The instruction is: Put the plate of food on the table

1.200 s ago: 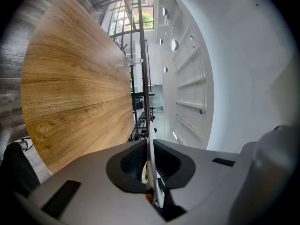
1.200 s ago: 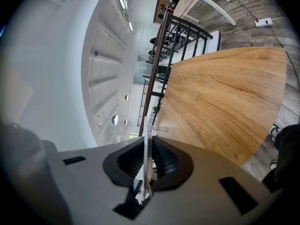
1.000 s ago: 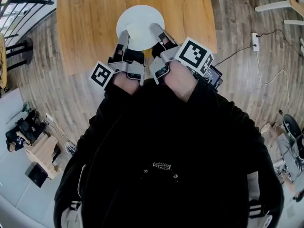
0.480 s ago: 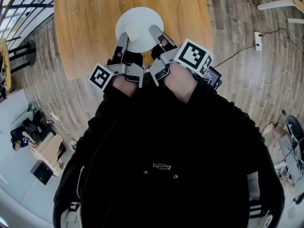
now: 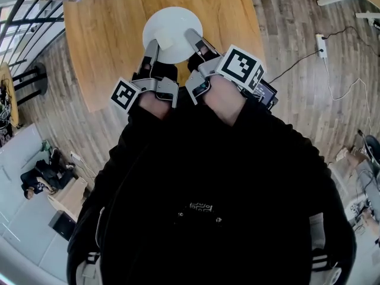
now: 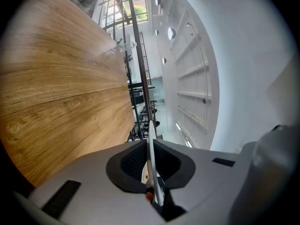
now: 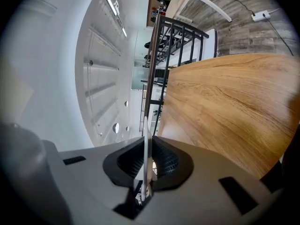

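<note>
Head view: plate [image 5: 173, 21] rim between left gripper [image 5: 153, 44] fingers [image 5: 151, 57]; right gripper [image 5: 192, 36] likewise

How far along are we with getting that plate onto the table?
Done: the plate is lifted and over the table. In hand: the left gripper and right gripper each clamp its near rim. To do: lower it onto the table and let go; it doesn't look set down yet.

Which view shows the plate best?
Head view: nearly the whole round white plate shows from above, over the wooden table, with the left gripper and right gripper clamped on its near rim. Each gripper view shows only a thin edge-on sliver of rim between its shut jaws.
</note>
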